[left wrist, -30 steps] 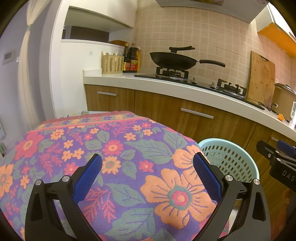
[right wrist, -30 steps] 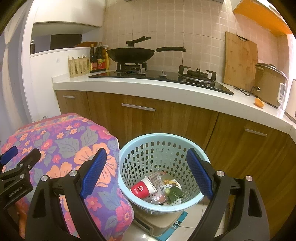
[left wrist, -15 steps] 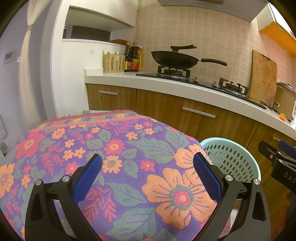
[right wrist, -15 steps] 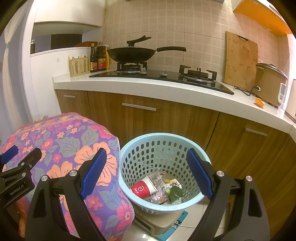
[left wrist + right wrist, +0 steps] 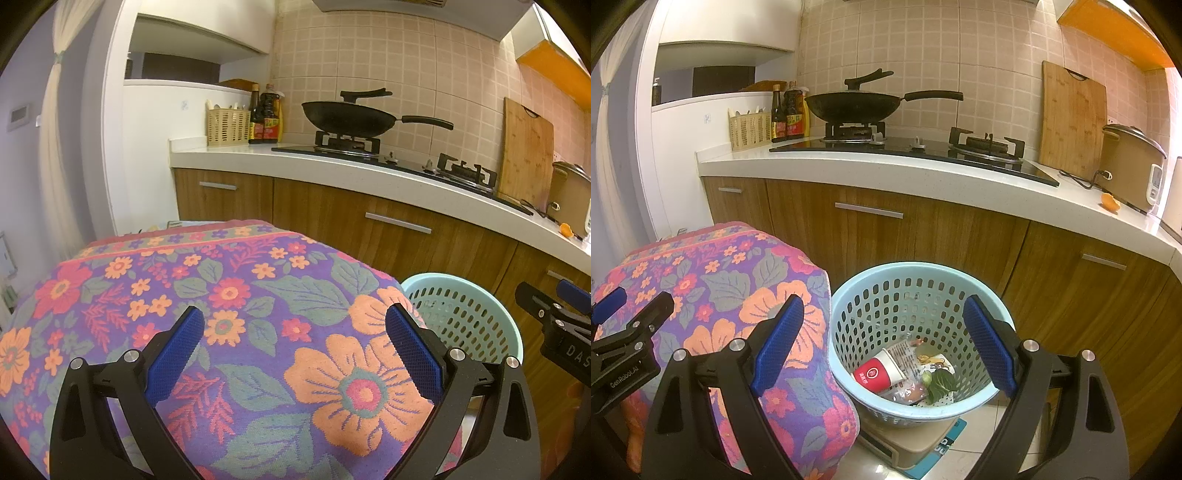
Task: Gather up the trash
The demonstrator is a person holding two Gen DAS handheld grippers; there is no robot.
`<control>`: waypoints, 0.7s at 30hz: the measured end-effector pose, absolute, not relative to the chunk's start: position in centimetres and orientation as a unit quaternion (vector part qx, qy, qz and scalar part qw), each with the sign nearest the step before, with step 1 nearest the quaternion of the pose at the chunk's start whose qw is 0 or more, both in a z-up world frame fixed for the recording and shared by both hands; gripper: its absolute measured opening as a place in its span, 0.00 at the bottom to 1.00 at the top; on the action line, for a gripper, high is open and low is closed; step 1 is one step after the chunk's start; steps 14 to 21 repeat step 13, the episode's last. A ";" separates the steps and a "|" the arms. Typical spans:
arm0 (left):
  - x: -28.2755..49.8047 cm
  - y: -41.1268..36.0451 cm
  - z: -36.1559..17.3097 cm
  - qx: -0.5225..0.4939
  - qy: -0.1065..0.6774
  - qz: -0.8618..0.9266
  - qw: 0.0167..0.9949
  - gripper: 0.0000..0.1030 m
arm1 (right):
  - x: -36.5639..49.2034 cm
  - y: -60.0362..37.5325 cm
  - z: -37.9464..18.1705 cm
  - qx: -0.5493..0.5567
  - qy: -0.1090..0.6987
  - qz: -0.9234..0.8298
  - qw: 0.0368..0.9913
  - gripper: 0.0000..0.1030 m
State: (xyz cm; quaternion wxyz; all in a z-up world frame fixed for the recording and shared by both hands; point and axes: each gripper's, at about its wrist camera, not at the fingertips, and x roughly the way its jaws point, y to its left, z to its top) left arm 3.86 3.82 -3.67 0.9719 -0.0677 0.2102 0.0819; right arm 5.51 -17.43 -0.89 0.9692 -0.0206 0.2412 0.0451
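Observation:
A light blue perforated basket (image 5: 849, 306) stands on the floor in front of the wooden cabinets; it also shows in the left wrist view (image 5: 495, 314). Inside it lie a red and white paper cup (image 5: 877, 371), wrappers (image 5: 936, 360) and a green leaf (image 5: 940, 382). My right gripper (image 5: 882, 347) is open and empty, above the basket's near rim. My left gripper (image 5: 295, 350) is open and empty, above the flowered cloth (image 5: 240, 302).
The flowered cloth (image 5: 713, 280) covers a rounded table left of the basket. The counter (image 5: 923, 173) holds a wok (image 5: 855, 105), stove, bottles (image 5: 786, 114), cutting board (image 5: 1071, 118), rice cooker (image 5: 1130, 166) and an orange scrap (image 5: 1110, 202). A scale (image 5: 916, 439) sits under the basket.
Both views have shifted very slightly, as if the grippers drifted a little. Both grippers stay open and empty.

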 end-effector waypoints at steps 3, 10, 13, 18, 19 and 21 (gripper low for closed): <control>3.9 3.9 -3.6 -0.069 0.210 0.079 0.972 0.93 | 5.5 -17.5 -1.0 -0.021 0.242 0.045 0.969 0.81; 4.0 3.2 -3.4 -0.047 0.216 0.079 0.972 0.93 | 5.5 -17.6 -1.0 -0.022 0.241 0.045 0.969 0.81; 4.0 3.4 -3.4 -0.056 0.219 0.079 0.971 0.93 | 5.5 -17.6 -1.0 -0.020 0.242 0.045 0.969 0.81; 4.0 3.4 -3.4 -0.056 0.219 0.079 0.971 0.93 | 5.5 -17.6 -1.0 -0.020 0.242 0.045 0.969 0.81; 4.0 3.4 -3.4 -0.056 0.219 0.079 0.971 0.93 | 5.5 -17.6 -1.0 -0.020 0.242 0.045 0.969 0.81; 4.0 3.4 -3.4 -0.056 0.219 0.079 0.971 0.93 | 5.5 -17.6 -1.0 -0.020 0.242 0.045 0.969 0.81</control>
